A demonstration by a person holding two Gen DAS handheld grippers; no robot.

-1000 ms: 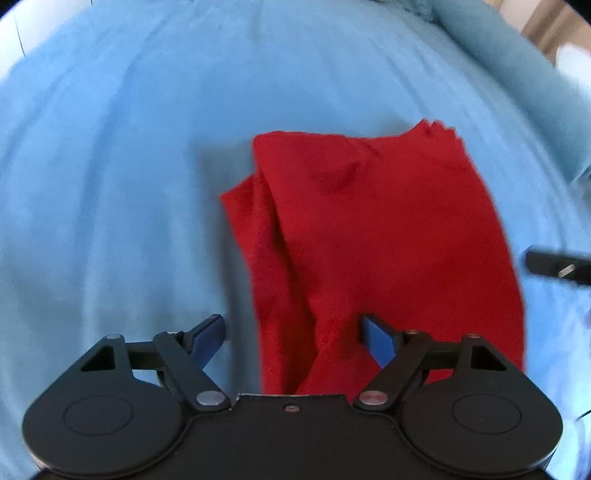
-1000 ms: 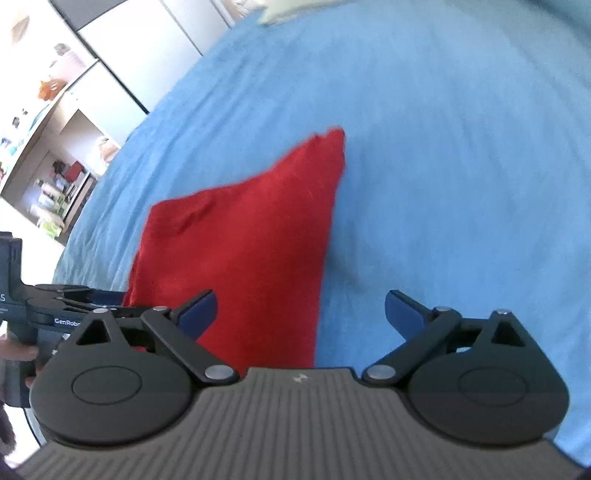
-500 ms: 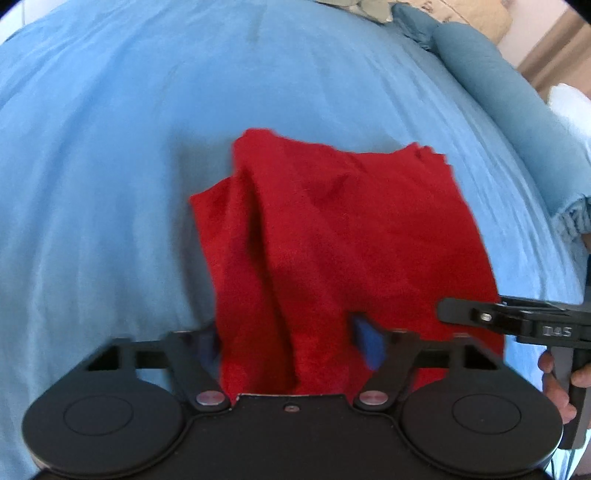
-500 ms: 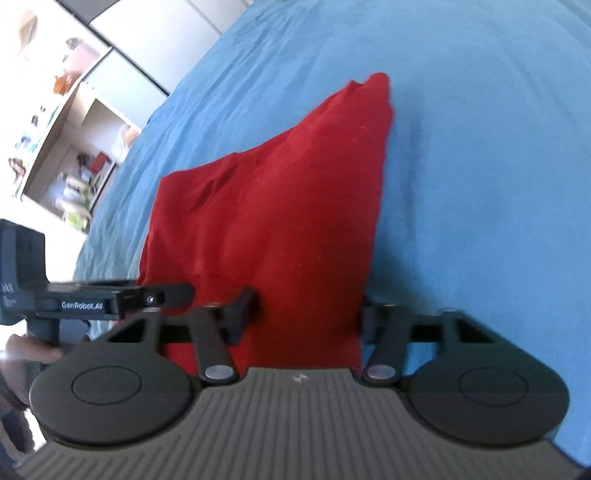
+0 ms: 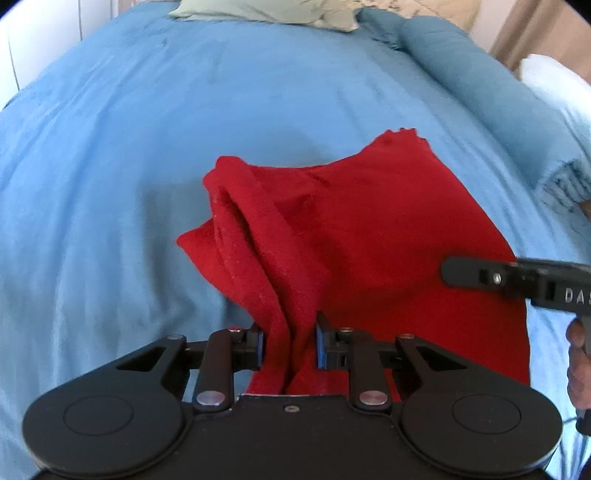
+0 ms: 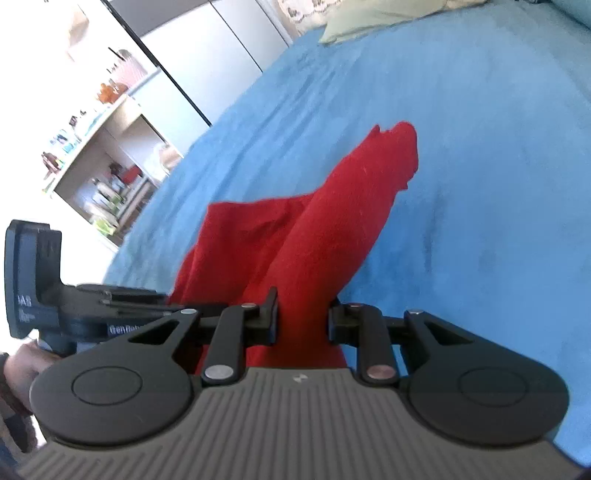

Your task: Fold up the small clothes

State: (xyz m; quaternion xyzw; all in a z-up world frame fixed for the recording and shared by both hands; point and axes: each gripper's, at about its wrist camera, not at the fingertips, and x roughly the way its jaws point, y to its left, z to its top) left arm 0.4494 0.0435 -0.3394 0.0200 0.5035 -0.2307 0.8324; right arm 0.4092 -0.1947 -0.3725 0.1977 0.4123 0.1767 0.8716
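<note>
Red knit garment (image 5: pixel 354 236) lies on the blue bedspread (image 5: pixel 147 147), its near edge raised off the surface. We have the left gripper (image 5: pixel 290 341) pinching a bunched fold at the garment's near left edge, blue pads pressed into the cloth from both sides. We have the right gripper (image 6: pixel 303 319) clamped on a thick roll of the same cloth at the near right edge. Far corners rest on the bedspread. A pale green pillow (image 5: pixel 266 11) sits at the far end; shelves (image 6: pixel 99 155) stand beyond the bed's left side.
</note>
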